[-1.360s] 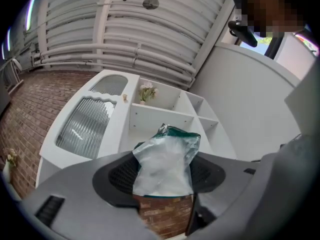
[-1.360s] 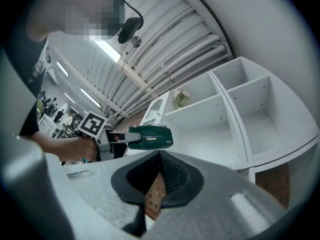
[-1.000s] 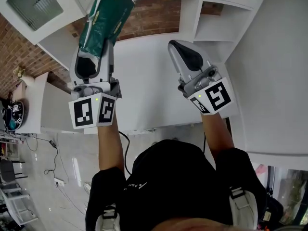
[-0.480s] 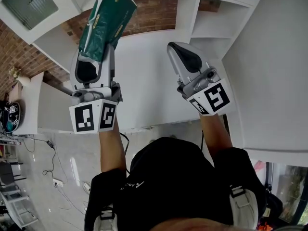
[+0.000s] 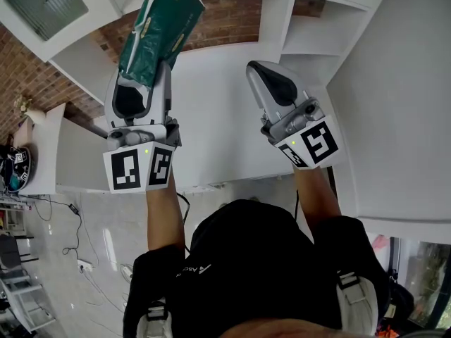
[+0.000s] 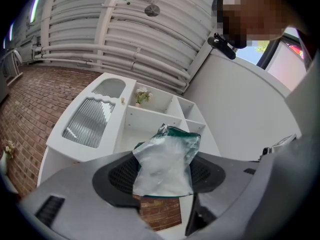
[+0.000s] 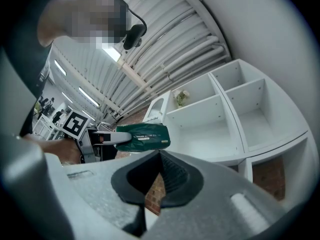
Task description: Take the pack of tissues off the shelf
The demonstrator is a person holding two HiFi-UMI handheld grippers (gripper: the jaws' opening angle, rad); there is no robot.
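The pack of tissues (image 5: 158, 28) is a dark green plastic packet, held in the air in front of the white shelf unit (image 5: 310, 44). My left gripper (image 5: 144, 76) is shut on its lower end, and the pack sticks out past the fingertips. In the left gripper view the pack (image 6: 165, 161) fills the space between the dark pads of the left gripper (image 6: 162, 181). My right gripper (image 5: 262, 72) hovers to the right of it, shut with nothing in it. In the right gripper view the pads of the right gripper (image 7: 159, 173) meet, and the pack (image 7: 142, 136) shows at the left.
The shelf unit (image 7: 220, 116) has several open white compartments; a small plant (image 6: 141, 96) stands in an upper one. A ribbed glass door (image 6: 90, 121) is at its left. A brick wall (image 5: 225, 20) lies behind, and the floor with cables (image 5: 77, 252) lies below left.
The left gripper with the pack has drifted slightly right and up in the head view. The right gripper has barely moved.
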